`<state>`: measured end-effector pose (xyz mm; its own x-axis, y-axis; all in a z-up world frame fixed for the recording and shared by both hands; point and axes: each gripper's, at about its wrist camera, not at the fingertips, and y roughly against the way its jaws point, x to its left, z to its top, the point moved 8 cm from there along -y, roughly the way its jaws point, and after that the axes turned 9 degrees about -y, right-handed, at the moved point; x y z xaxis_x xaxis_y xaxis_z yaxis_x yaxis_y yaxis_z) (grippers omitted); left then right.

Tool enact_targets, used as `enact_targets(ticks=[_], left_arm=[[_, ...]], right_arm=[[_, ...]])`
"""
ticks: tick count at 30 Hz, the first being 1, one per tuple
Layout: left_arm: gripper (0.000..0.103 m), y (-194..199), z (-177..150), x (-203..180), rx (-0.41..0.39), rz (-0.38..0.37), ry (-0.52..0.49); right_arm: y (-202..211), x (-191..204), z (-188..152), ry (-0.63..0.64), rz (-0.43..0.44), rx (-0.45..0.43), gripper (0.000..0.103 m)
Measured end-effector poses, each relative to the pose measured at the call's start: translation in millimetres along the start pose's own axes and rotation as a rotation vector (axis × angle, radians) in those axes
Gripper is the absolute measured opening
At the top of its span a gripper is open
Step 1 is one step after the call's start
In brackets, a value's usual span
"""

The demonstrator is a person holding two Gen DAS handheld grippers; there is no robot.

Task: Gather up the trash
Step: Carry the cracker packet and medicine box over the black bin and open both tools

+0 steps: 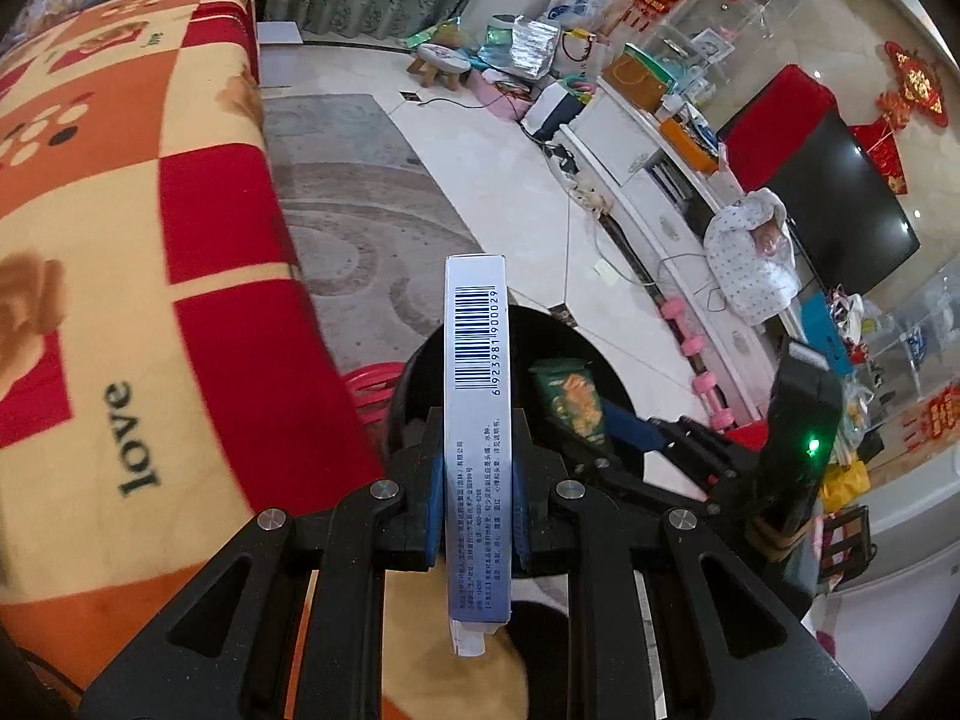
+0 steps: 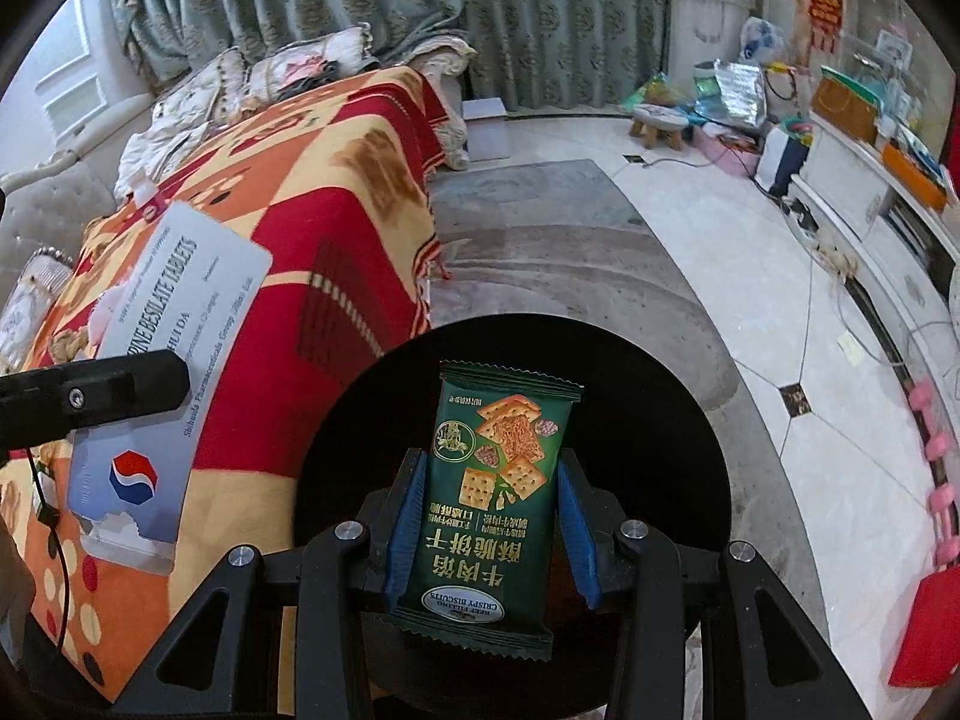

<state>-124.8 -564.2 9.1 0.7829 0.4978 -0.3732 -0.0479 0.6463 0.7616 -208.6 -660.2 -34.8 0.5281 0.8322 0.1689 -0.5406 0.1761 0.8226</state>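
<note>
The left gripper (image 1: 477, 504) squeezes a thin white-and-blue cardboard pill box (image 1: 477, 420), and the right gripper (image 2: 489, 522) grips a green biscuit wrapper (image 2: 492, 498) – both held over the round black bin (image 2: 690, 420) by the patterned blanket (image 2: 336, 228). I think dropping comes next – let go above the hole. The bin's inside is too dark to see.

Patterned blanket (image 2: 336, 192) covers sofa on my left. Grey rug (image 2: 570, 276) beside it on tiled floor (image 2: 750, 252). Green curtains (image 2: 420, 12) behind. Small stool (image 2: 659, 120) far off. TV (image 1: 840, 192) on white cabinet (image 1: 678, 222); pink dumbbells (image 1: 696, 354) below.
</note>
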Motion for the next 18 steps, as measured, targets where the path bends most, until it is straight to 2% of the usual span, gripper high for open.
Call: enact_targets(ticks=[10, 12, 13, 14, 17, 18], left_arm=[[0.018, -16.1, 5.0, -0.6, 0.003, -0.034, 0.037], [0.031, -17.2, 6.9, -1.0, -0.003, -0.043, 0.038], [0.044, -17.1, 7.2, -2.6, -0.008, -0.051, 0.04], [0.053, -16.8, 7.5, -2.5, -0.012, -0.053, 0.041], [0.054, -14.5, 7.6, -2.8, -0.015, -0.044, 0.036], [0.054, -13.5, 7.4, -2.6, -0.016, -0.037, 0.031]], right_arm=[[-9.9, -13.6, -0.7, -0.031, -0.008, 0.016, 0.04], [-11.1, -14.4, -0.6, -0.036, -0.009, 0.018, 0.04], [-13.0, -12.6, -0.3, -0.041, -0.01, 0.02, 0.04], [-13.7, -12.8, -0.2, -0.043, -0.01, 0.021, 0.04], [-16.0, -14.4, 0.8, -0.054, -0.012, 0.024, 0.041], [-15.8, -14.8, 0.3, -0.058, -0.015, 0.024, 0.045]])
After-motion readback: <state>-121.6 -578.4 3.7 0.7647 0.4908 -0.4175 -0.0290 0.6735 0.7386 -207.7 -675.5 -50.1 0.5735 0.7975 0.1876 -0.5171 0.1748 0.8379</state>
